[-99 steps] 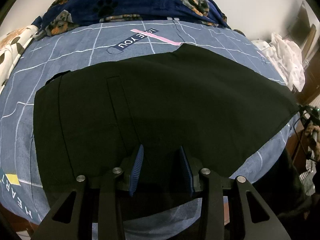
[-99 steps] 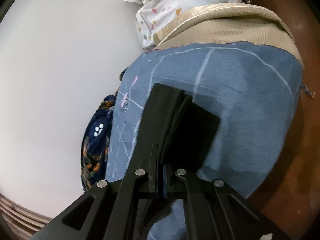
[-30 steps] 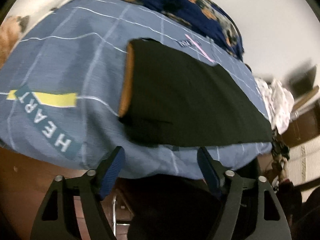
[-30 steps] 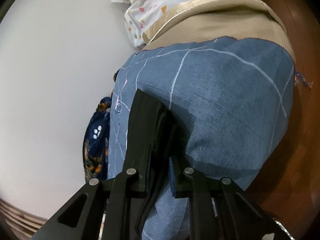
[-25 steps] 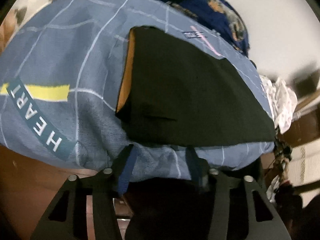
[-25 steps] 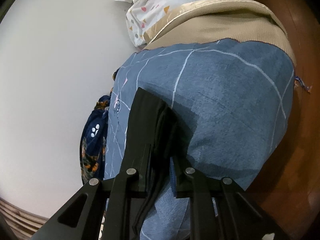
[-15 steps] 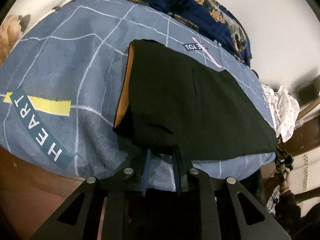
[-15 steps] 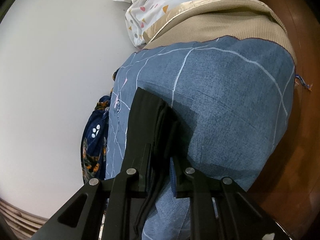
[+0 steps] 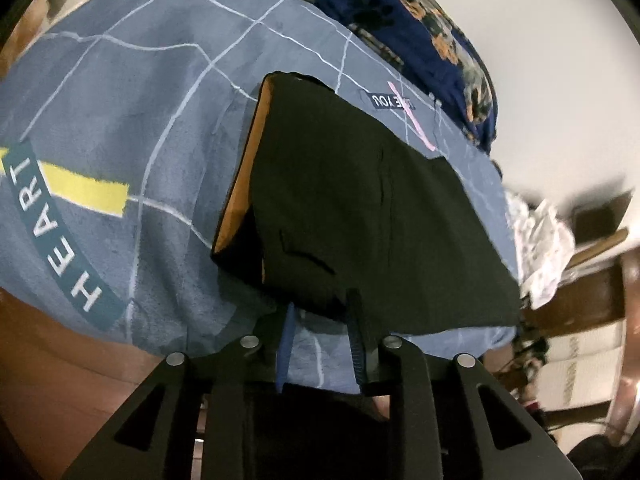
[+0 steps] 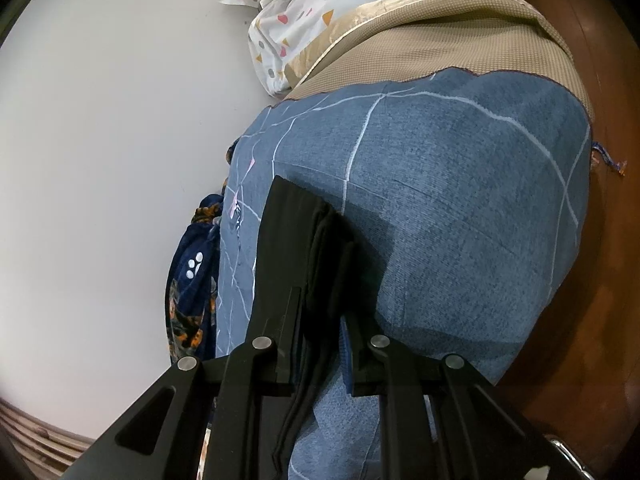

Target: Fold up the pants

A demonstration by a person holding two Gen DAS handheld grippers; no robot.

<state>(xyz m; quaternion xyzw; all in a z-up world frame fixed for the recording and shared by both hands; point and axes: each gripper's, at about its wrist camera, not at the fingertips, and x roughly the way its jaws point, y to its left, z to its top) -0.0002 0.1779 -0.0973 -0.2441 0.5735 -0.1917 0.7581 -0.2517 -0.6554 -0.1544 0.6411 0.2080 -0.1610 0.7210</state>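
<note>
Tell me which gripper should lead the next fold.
Probably left: the left gripper has just closed on the pants at their near edge. The right gripper clamps the stacked end.

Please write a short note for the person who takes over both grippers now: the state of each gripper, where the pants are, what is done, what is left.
Left gripper: jaws have just been closing, now pinching the near edge of the black pants at the waist end.
Right gripper: shut on the stacked layers at the other end.
Pants: on the blue bedsheet, already folded lengthwise into a strip.
Left: probably fold one end over the other, then release.
</note>
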